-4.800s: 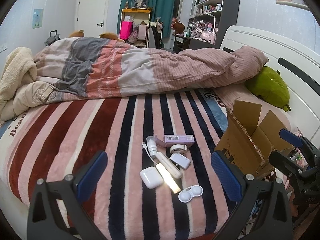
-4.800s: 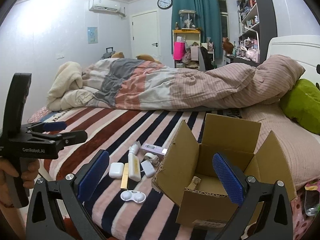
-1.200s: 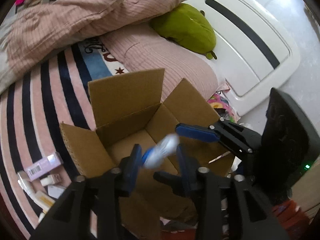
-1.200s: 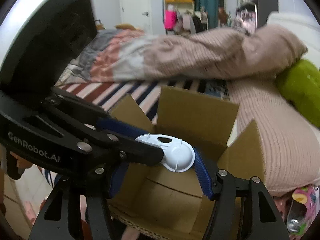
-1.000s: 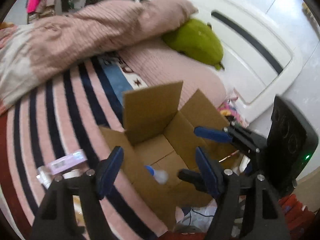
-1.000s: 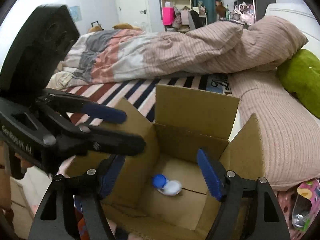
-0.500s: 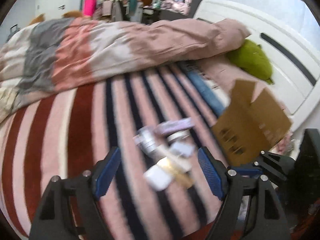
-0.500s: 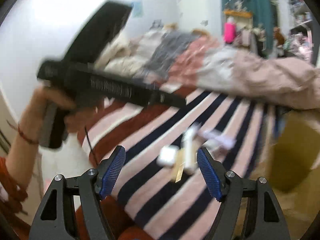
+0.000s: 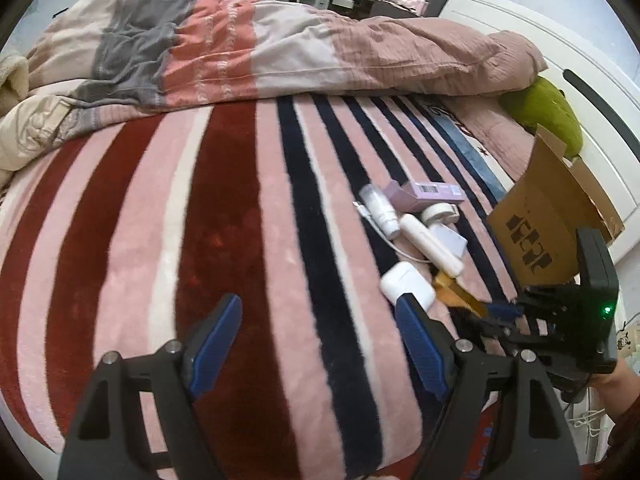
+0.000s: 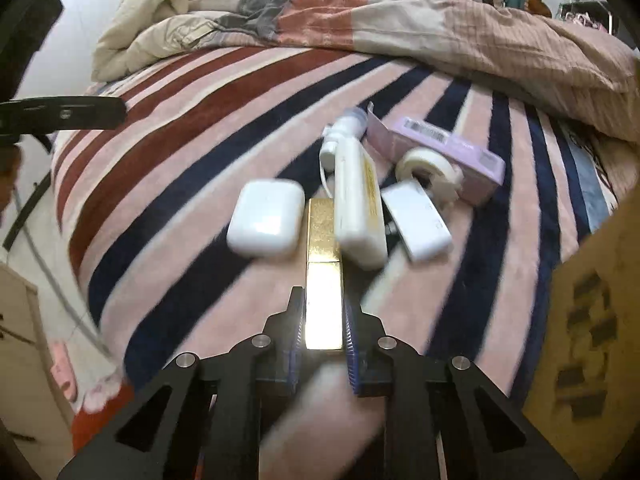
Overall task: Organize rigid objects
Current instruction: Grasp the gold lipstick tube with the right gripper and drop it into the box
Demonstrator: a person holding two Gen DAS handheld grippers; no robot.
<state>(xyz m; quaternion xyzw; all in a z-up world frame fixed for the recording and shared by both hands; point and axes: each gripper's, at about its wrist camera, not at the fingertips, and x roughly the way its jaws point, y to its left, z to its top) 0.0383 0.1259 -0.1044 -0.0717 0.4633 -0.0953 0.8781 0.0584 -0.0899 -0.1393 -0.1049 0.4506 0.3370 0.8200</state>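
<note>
My right gripper [image 10: 323,322] is shut on the near end of a shiny gold bar [image 10: 322,240] that lies on the striped blanket. Beside the bar lie a white earbud case [image 10: 266,224], a white tube [image 10: 358,196], a small white adapter [image 10: 416,220], a tape roll [image 10: 426,170] and a purple box [image 10: 436,142]. The same pile shows in the left wrist view, with the earbud case [image 9: 406,284] nearest. My left gripper [image 9: 316,344] is open and empty above the blanket, left of the pile. The right gripper [image 9: 496,312] shows there at the gold bar [image 9: 454,292].
An open cardboard box [image 9: 548,216] stands at the right of the pile, close to the white headboard; its side fills the right edge of the right wrist view [image 10: 592,320]. A bunched duvet [image 9: 256,40] lies across the far bed. A green pillow [image 9: 548,112] sits behind the box.
The white lens case dropped into the box about a second ago. Both grippers then swung away from the box to the pile, and my right gripper closed on the gold bar.
</note>
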